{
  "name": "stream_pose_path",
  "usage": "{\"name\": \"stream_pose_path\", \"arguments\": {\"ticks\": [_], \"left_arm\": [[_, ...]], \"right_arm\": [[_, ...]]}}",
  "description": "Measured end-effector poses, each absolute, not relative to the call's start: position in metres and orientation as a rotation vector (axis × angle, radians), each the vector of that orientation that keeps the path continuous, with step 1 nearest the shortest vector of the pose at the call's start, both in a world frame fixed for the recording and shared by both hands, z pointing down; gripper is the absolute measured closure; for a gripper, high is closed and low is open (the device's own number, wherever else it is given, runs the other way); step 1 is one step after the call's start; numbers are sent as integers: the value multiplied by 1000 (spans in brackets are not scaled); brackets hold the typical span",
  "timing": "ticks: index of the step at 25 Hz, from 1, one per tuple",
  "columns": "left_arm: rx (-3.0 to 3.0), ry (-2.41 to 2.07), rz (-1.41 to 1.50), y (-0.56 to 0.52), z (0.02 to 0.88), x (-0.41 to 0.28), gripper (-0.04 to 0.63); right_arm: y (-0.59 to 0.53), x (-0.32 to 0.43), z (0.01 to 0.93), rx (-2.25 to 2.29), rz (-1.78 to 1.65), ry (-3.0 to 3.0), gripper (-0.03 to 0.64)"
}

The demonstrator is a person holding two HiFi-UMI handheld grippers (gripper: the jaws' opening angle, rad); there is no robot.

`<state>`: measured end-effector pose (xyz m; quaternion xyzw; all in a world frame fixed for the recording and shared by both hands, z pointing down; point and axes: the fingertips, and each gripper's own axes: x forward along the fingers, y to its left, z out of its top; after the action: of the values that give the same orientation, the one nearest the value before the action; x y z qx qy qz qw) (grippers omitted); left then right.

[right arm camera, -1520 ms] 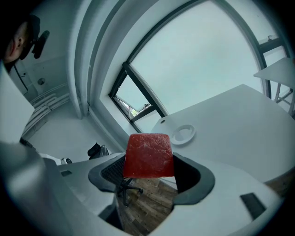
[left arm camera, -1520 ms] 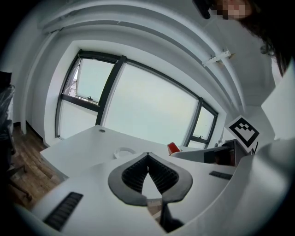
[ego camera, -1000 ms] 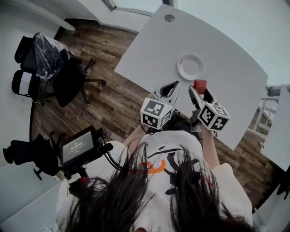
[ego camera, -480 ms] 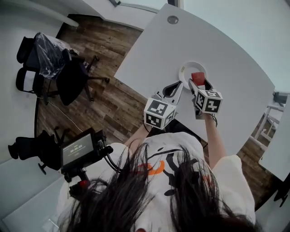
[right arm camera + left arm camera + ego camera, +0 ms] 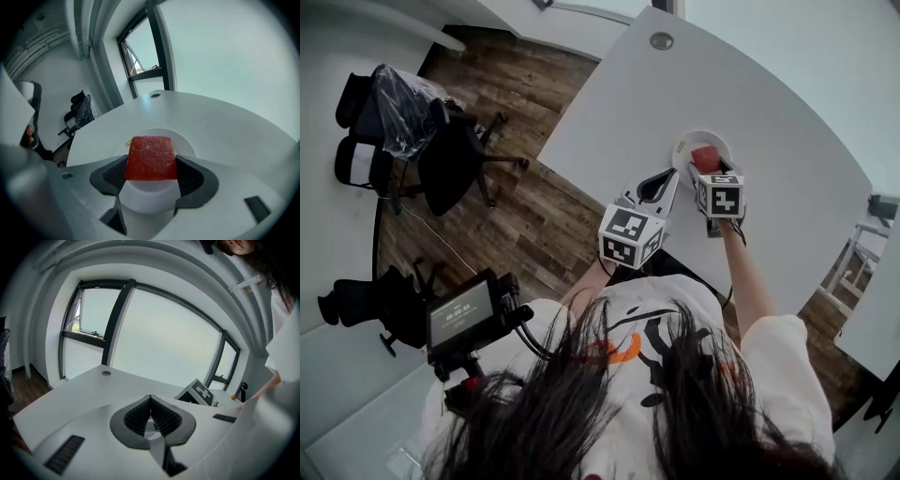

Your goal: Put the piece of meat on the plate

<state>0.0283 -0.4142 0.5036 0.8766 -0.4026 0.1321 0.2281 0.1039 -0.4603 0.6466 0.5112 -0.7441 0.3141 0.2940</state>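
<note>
Right gripper (image 5: 710, 172) clamps the red square piece of meat (image 5: 151, 157) above the round white plate (image 5: 188, 144). Left gripper (image 5: 150, 401), nearer, is closed and empty.

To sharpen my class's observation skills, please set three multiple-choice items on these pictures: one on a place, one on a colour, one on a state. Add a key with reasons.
1. Where is the piece of meat?
A lying loose on the plate
B between the right gripper's jaws, at the plate
C in the left gripper

2. What colour is the plate?
A white
B blue
C black

3. How do the left gripper's jaws stand?
A wide apart
B clamped on the plate
C together, holding nothing

Key:
1 B, the right gripper view shows the red block clamped between its jaws, with the plate just behind.
2 A, its rim shows white in the head view and the right gripper view.
3 C, the left gripper view shows the jaws meeting with nothing between.
</note>
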Motion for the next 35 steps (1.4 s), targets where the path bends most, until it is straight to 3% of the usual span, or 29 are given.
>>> {"name": "stream_pose_path", "arguments": {"ticks": [12,35], "left_arm": [[2396,-1141,370,-410,506,23,589],[2388,-1160,369,-412,505,14,591]], "right_arm": [[-460,101,654,1262,682,-1940,310],[-462,100,654,1222,703,-1913,310]]}}
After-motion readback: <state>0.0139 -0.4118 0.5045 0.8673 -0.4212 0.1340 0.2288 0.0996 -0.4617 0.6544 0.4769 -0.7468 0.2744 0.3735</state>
